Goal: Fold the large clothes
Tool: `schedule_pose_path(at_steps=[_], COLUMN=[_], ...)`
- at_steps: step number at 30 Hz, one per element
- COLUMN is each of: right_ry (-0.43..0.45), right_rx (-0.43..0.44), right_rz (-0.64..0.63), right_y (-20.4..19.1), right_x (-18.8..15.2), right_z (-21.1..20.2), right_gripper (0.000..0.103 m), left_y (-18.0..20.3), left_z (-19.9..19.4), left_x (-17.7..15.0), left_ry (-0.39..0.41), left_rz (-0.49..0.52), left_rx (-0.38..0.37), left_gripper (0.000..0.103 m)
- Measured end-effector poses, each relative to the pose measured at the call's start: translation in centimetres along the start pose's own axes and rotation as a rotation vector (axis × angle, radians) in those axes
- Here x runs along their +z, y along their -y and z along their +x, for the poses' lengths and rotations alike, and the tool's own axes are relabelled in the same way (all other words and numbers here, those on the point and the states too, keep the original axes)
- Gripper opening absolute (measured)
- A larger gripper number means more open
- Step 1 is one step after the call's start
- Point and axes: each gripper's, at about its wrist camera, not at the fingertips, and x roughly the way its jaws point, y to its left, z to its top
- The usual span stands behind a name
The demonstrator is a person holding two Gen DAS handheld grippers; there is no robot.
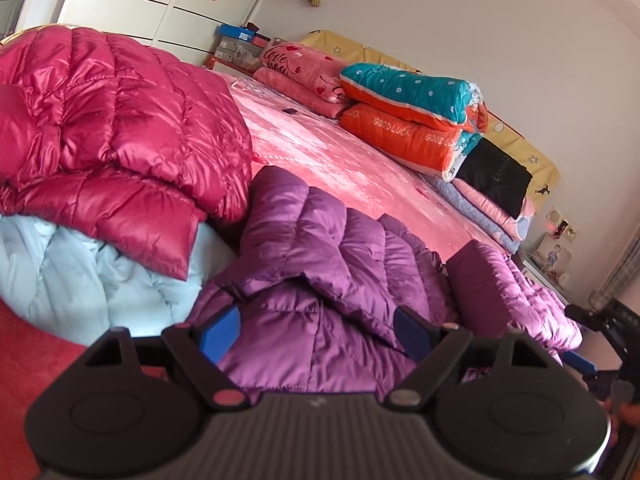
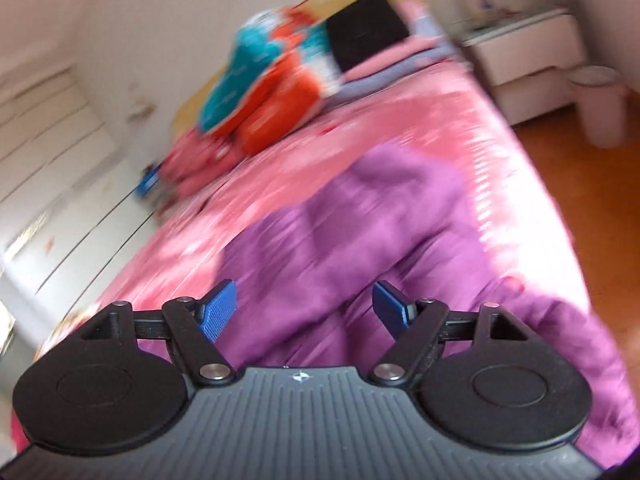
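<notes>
A purple quilted down jacket (image 1: 320,248) lies crumpled on the pink bed (image 1: 340,152). My left gripper (image 1: 316,332) sits low over its near part. The blue pads (image 1: 220,334) stand wide apart with puffy purple fabric bulging between them, and I see no pinch. In the blurred right wrist view the same purple jacket (image 2: 360,240) spreads across the bed (image 2: 400,120) beneath my right gripper (image 2: 304,308), which is open with nothing between its fingers. Part of that right gripper (image 1: 600,340) shows at the right edge of the left wrist view, past the jacket's end.
A folded crimson down jacket (image 1: 120,120) rests on a pale blue one (image 1: 80,280) at the left. Stacked quilts and pillows (image 1: 420,112) line the headboard. White wardrobe doors (image 1: 140,4) stand behind. A white nightstand (image 2: 528,52), a bin (image 2: 600,108) and wooden floor (image 2: 592,216) lie beside the bed.
</notes>
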Motion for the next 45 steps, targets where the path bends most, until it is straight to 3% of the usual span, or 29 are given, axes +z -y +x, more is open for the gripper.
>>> schedule_pose_path(at_steps=[3, 8, 10, 13, 16, 18, 23, 24, 25, 27, 34, 42, 45], right_ry=[-0.012, -0.016, 0.007, 0.048, 0.063, 0.043, -0.119, -0.165, -0.205, -0.266, -0.262, -0.229, -0.286], right_rx=[0.009, 0.076, 0.082, 0.126, 0.196, 0.288, 0.508, 0.527, 0.537, 0.550, 0.570, 0.441, 0.446], right_rz=[0.141, 0.353, 0.351, 0.246, 0.000, -0.143, -0.327, -0.342, -0.350, -0.350, -0.188, -0.354, -0.342], right_y=[2.5, 4.5, 4.0, 0.6, -5.2, -9.2, -16.0, -16.6, -16.9, -16.9, -15.7, -19.8, -20.1], right_x=[1.1, 1.4, 1.4, 1.6, 1.3, 0.6, -3.1, -3.9, -4.7, -6.0, -5.7, -6.5, -6.3], right_z=[1.8, 5.0, 5.4, 5.3, 4.6, 4.5, 6.1, 6.7, 7.2, 7.9, 8.0, 13.3, 15.7], right_gripper=[0.092, 0.068, 0.042, 0.037, 0.036, 0.036, 0.037, 0.042, 0.063, 0.086, 0.090, 0.086, 0.095], left_y=[-0.1, 0.3, 0.3, 0.3, 0.2, 0.2, -0.6, -0.8, -1.0, -1.3, -1.3, -1.9, -2.1], left_z=[0.2, 0.6, 0.7, 0.7, 0.6, 0.5, 0.2, 0.2, 0.2, 0.1, 0.0, 0.3, 0.4], left_x=[-0.1, -0.4, -0.5, -0.6, -0.6, -0.5, -0.1, 0.0, 0.0, 0.1, 0.0, -0.1, -0.2], left_ry=[-0.009, -0.028, -0.034, -0.036, -0.033, -0.030, -0.008, -0.006, -0.007, -0.005, -0.006, -0.005, -0.010], left_rz=[-0.002, 0.016, 0.014, 0.013, 0.011, 0.011, -0.007, -0.014, -0.022, -0.034, -0.037, -0.066, -0.080], left_rx=[-0.008, -0.015, -0.015, -0.010, -0.005, 0.000, 0.049, 0.055, 0.060, 0.070, 0.084, 0.117, 0.122], left_gripper=[0.084, 0.084, 0.084, 0.084, 0.084, 0.084, 0.084, 0.084, 0.084, 0.084, 0.084, 0.084, 0.084])
